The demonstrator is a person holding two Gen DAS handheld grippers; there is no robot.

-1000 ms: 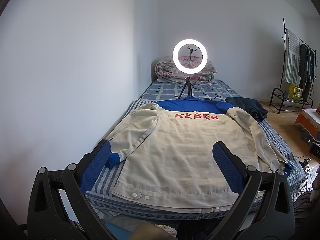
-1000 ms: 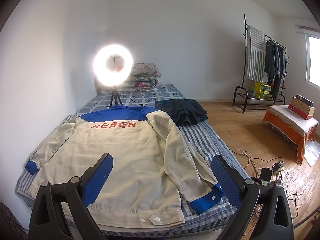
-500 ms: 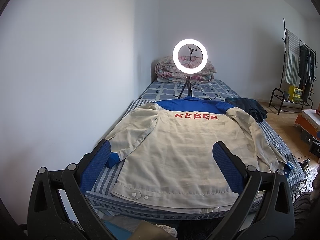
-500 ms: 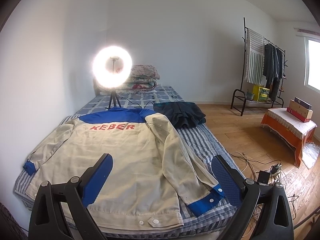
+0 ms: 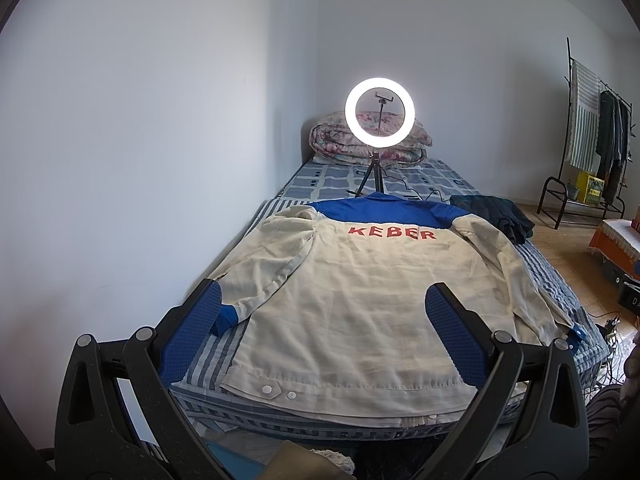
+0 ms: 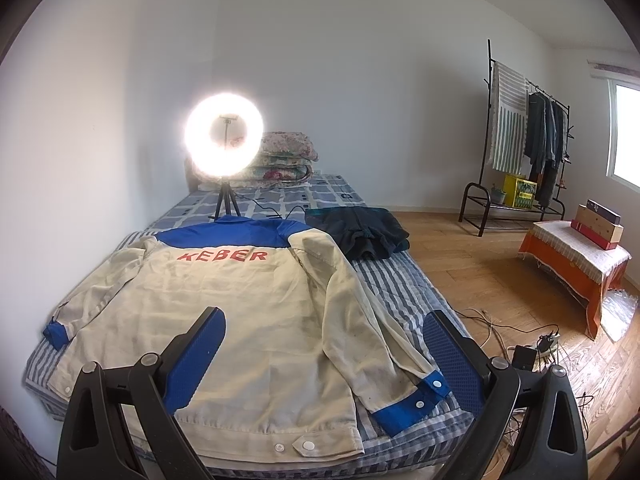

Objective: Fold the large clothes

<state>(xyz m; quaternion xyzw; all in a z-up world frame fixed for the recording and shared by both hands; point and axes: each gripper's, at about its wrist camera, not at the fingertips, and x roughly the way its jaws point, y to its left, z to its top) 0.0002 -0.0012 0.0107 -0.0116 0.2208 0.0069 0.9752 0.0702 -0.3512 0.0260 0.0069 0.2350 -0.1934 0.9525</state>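
A cream work jacket (image 5: pixel 352 292) with a blue yoke, blue cuffs and red letters lies flat, back up, on the striped bed (image 5: pixel 216 344). It also shows in the right wrist view (image 6: pixel 224 312). Both sleeves lie spread along its sides. My left gripper (image 5: pixel 322 320) is open and empty, held above the jacket's hem at the foot of the bed. My right gripper (image 6: pixel 324 340) is open and empty, above the hem near the right blue cuff (image 6: pixel 412 404).
A lit ring light on a tripod (image 5: pixel 379 118) stands on the bed behind the collar, with folded quilts (image 5: pixel 332 142) at the head. A dark garment (image 6: pixel 362 236) lies on the bed's right side. A clothes rack (image 6: pixel 516 136), an orange-covered bench (image 6: pixel 576 264) and floor cables (image 6: pixel 524 344) are to the right.
The right gripper has drawn back and risen slightly, so the jacket sits a little lower in its view. The left gripper has barely moved.
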